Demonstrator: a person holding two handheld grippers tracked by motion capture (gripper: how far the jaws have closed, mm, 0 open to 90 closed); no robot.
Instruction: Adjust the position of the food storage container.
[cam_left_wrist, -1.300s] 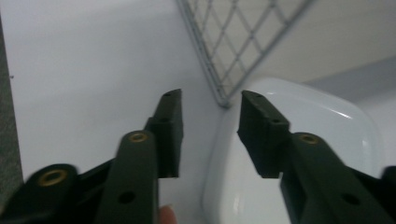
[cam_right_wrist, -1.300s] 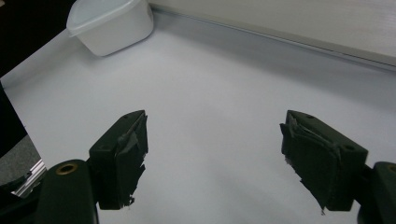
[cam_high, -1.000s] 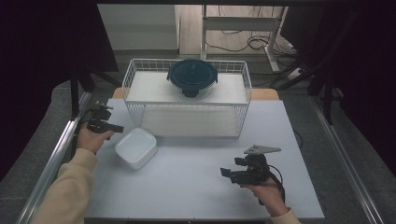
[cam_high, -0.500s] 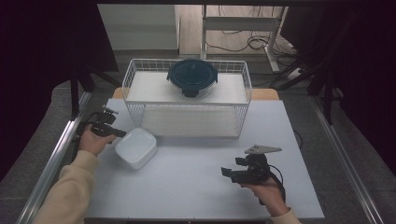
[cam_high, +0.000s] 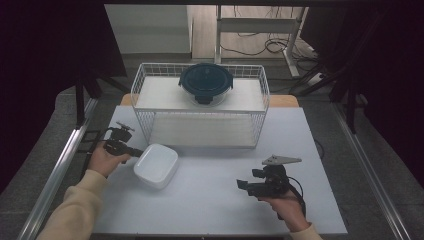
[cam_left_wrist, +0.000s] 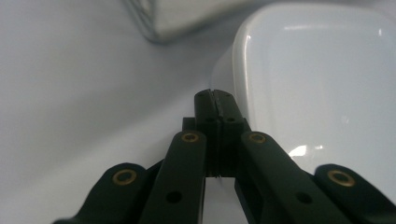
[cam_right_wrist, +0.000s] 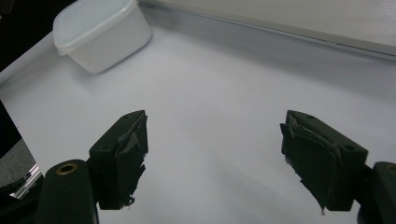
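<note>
A white lidded container (cam_high: 156, 165) sits on the left part of the bench (cam_high: 215, 200), just near of the wire rack (cam_high: 200, 107). The left gripper (cam_high: 131, 151) comes in from the left and meets the container's left edge. In the left gripper view its fingers (cam_left_wrist: 215, 109) are pressed together with nothing between them, their tip right against the side of the white container (cam_left_wrist: 317, 88). Closed fingers held low at the rim look suited to nudging or steadying the box rather than lifting it; that is a judgement, since no grip is made.

The right gripper (cam_high: 245, 186) is held over the near right part of the bench, well apart from the container, its fingers (cam_right_wrist: 121, 158) spread wide over bare surface. From there the white container (cam_right_wrist: 100, 32) shows far off towards the left. It looks parked in readiness, perhaps to take the box from the other side.

On the rack's upper shelf sits a dark blue round lidded container (cam_high: 205, 82), untouched.

Compared with one second ago, the left gripper has come nearer and to the right, from beside the rack's left corner down to the container's edge. The container itself seems to lie about where it was, and the right gripper has barely shifted.
</note>
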